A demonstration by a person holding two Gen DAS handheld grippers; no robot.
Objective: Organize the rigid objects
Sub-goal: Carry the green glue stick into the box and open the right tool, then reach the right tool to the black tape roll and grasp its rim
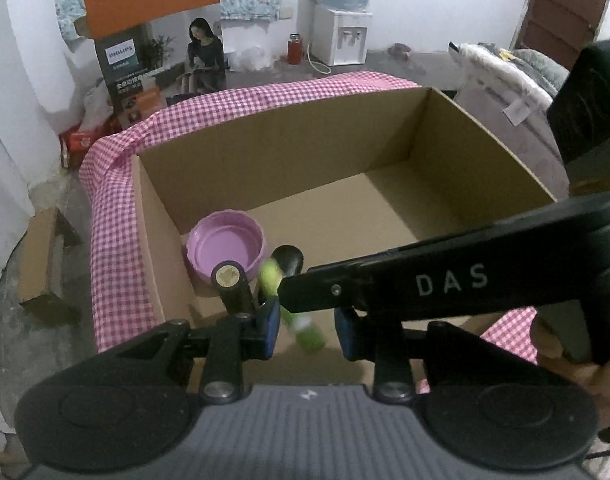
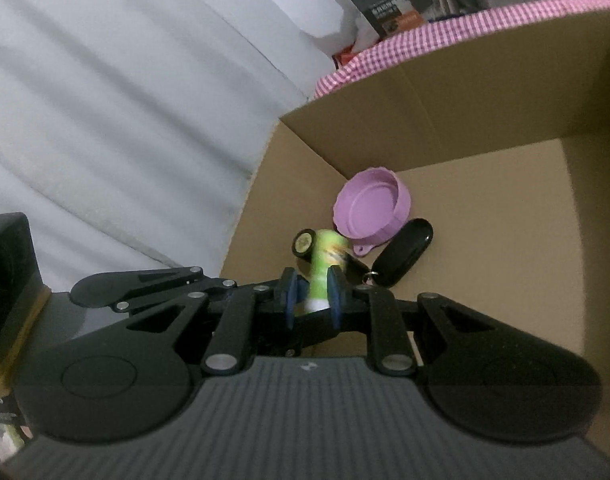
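The right gripper (image 2: 311, 294) is clamping a small green tube (image 2: 325, 268) between its blue pads, gripping it low on the body near the white end, so the printed upper part is sticking out ahead of the fingers, just above the centre of the right wrist view. In the left wrist view the same tube (image 1: 295, 300) is showing blurred at lower centre, with the right gripper's black arm crossing in from the right edge. The left gripper (image 1: 307, 330) is hanging with its jaws narrowly apart and nothing pressed between its pads; the tube is lying in the gap as the camera sees it, but no contact is visible. Below, the cardboard box (image 1: 265, 160) is filling the middle of both views, and in its near-left corner a purple lid (image 2: 371, 210), a black cylinder (image 2: 305, 244) with a pale end and a black key fob (image 2: 403, 252) are lying close together. The tube is looking light, stiff and smooth, probably plastic, so it is likely to pivot or slide if pinched near one end; a hold across the middle of the body would suit it better. Nothing here seems fragile. The key fob is glossy and rounded, best taken across its narrow sides, and the lid by its rim.
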